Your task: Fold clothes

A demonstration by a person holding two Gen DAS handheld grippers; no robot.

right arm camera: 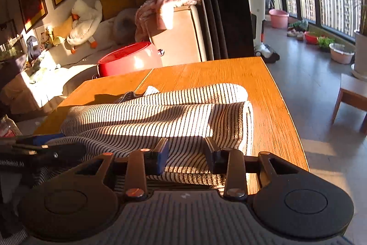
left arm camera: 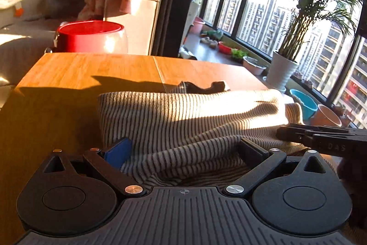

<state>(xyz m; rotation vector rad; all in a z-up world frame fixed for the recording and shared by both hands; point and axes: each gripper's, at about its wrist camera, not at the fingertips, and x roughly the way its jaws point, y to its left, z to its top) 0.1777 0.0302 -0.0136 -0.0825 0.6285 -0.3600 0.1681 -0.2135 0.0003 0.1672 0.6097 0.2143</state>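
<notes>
I have the striped garment (left arm camera: pixel 183 121) lying on the wooden table (left arm camera: pixel 80 75), already doubled into a thick, compact bundle with rounded folds at its far side, so I judge the folding mostly done. My left gripper (left arm camera: pixel 183 150) stands spread wide over the near edge, cloth lying between its fingers but nothing pinched. My right gripper (right arm camera: pixel 187 153) is partly parted, its pads clear of the fabric beneath. What is left, I think, is a last tidy or smoothing of the loose near layers.
</notes>
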